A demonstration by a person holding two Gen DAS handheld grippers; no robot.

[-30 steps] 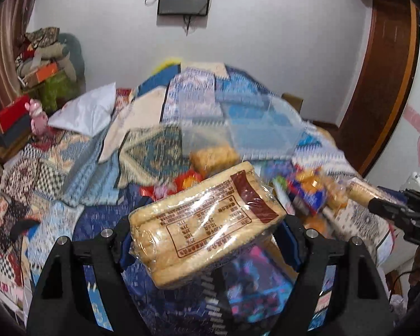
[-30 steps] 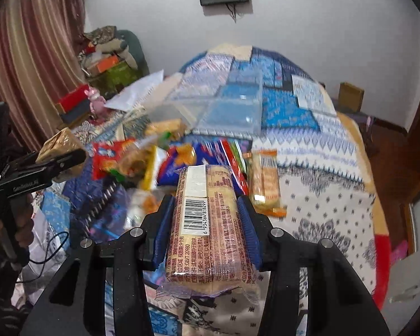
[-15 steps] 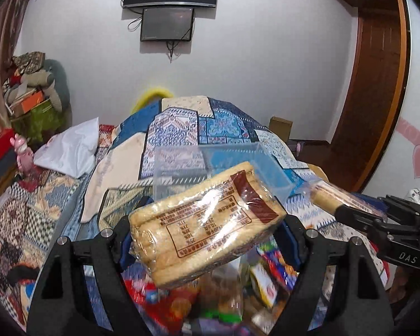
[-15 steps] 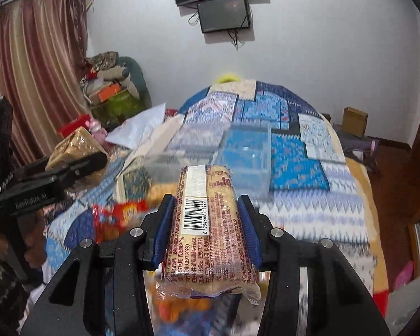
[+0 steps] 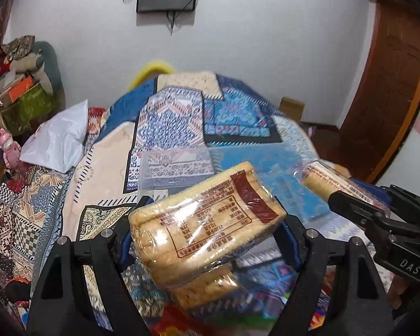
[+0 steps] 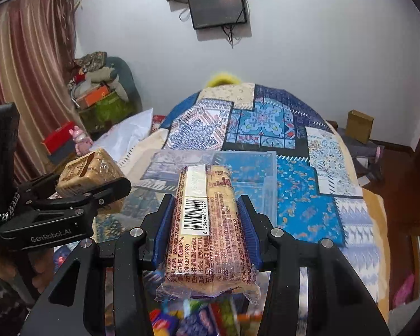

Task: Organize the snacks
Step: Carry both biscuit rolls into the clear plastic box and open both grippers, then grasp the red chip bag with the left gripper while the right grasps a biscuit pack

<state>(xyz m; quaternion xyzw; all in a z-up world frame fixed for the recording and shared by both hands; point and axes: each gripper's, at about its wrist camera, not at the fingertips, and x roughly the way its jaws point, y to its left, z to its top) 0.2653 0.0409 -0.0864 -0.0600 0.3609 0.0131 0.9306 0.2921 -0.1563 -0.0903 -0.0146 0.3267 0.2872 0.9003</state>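
Each hand-held gripper, left (image 5: 207,240) and right (image 6: 204,224), grips a clear-wrapped biscuit pack (image 5: 201,224) (image 6: 207,229) above the clear plastic bin (image 6: 246,173) on the patchwork bed (image 6: 322,168), which looks unfilled, with loose snacks (image 6: 207,319) below unsorted.

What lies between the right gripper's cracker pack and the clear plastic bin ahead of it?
Nothing that shows: in the right wrist view the cracker pack in the right gripper overlaps the near wall of the clear bin, hiding any gap.

White walls (image 6: 308,56), wall-mounted screen (image 6: 218,8), striped curtain (image 6: 28,84), wooden door (image 5: 389,98), patchwork-quilted bed (image 6: 266,120).
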